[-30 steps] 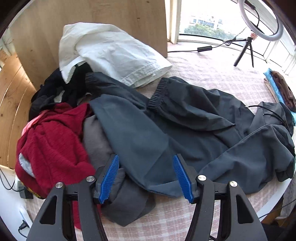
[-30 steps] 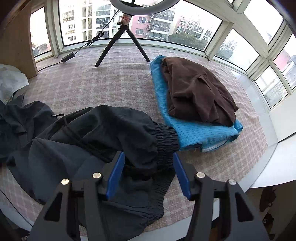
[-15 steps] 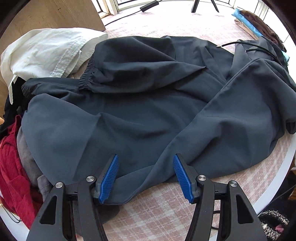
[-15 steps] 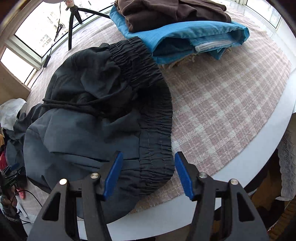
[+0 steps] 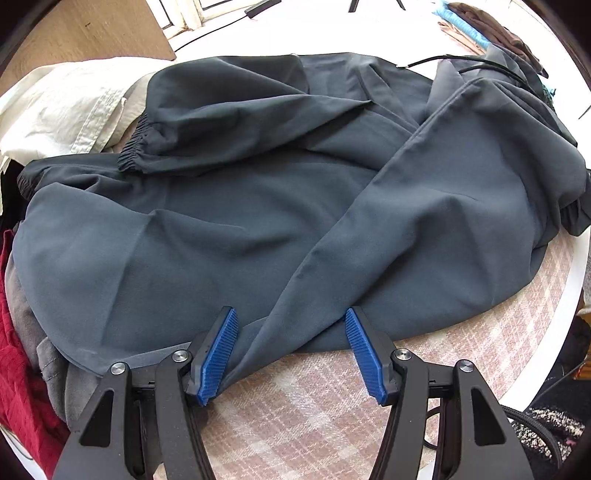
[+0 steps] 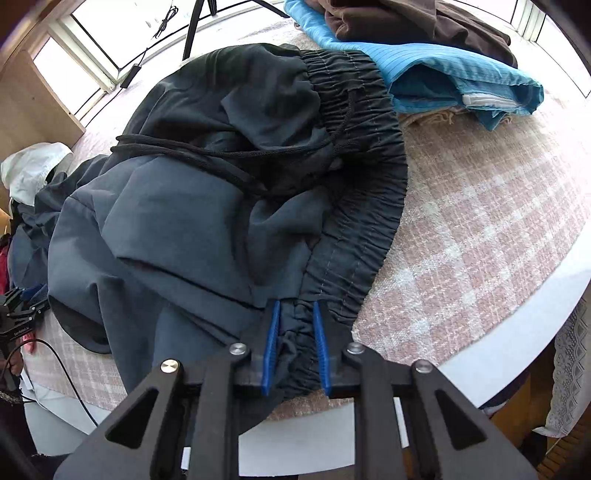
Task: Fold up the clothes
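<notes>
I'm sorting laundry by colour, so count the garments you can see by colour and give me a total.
Dark grey: 1, trousers
White: 1, garment
Red: 1, knit
Light grey: 1, garment
Blue: 1, folded piece
Brown: 1, folded piece
Total: 6

Smooth matt cloth is seen on the dark trousers (image 5: 295,206), spread over a coarse woven checked tablecloth (image 6: 480,229).

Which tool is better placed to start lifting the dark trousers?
Right. The right tool is closing with the trousers' elastic waistband bunched between its pads; the left tool stands open astride a fabric fold.
</notes>
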The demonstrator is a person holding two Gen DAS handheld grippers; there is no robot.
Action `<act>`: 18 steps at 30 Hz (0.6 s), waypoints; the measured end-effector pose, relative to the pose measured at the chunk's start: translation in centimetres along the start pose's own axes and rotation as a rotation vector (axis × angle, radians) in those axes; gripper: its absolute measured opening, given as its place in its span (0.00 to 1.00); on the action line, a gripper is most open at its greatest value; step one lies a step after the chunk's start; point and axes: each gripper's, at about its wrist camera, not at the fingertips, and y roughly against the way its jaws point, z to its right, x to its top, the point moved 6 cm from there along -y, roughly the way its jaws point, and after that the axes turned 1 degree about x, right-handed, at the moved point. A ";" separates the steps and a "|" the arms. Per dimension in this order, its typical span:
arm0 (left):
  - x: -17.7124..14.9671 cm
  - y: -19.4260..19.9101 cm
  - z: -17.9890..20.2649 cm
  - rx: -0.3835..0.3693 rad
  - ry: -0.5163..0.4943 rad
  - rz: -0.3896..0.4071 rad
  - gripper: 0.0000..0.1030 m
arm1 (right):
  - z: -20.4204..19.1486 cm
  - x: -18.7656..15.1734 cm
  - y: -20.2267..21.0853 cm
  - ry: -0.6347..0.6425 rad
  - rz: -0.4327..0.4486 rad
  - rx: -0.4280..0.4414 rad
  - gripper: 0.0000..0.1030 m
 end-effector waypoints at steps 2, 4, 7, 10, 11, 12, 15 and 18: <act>0.0 -0.2 0.4 -0.005 -0.014 0.011 0.44 | 0.6 0.1 1.7 -0.017 0.036 -0.022 0.09; 0.0 -0.4 0.8 -0.026 -0.010 0.014 0.20 | 1.5 0.5 3.7 -0.042 0.081 -0.054 0.08; 0.2 0.0 1.3 -0.059 0.004 0.035 0.03 | 2.9 1.8 7.2 -0.058 0.163 -0.128 0.07; 0.5 2.5 1.7 -0.089 0.022 0.073 0.03 | 4.0 3.7 10.8 -0.051 0.242 -0.187 0.06; 0.6 3.7 1.8 -0.106 0.029 0.088 0.02 | 4.6 5.1 12.1 -0.044 0.272 -0.204 0.05; 0.4 5.2 2.1 -0.108 0.015 0.112 0.02 | 5.2 6.3 13.4 -0.034 0.307 -0.235 0.01; 0.0 9.0 2.4 -0.122 -0.031 0.160 0.03 | 6.7 7.6 18.3 0.019 0.390 -0.385 0.01; 0.6 10.2 1.6 -0.119 -0.049 0.171 0.11 | 8.1 6.7 18.6 0.003 0.317 -0.343 0.01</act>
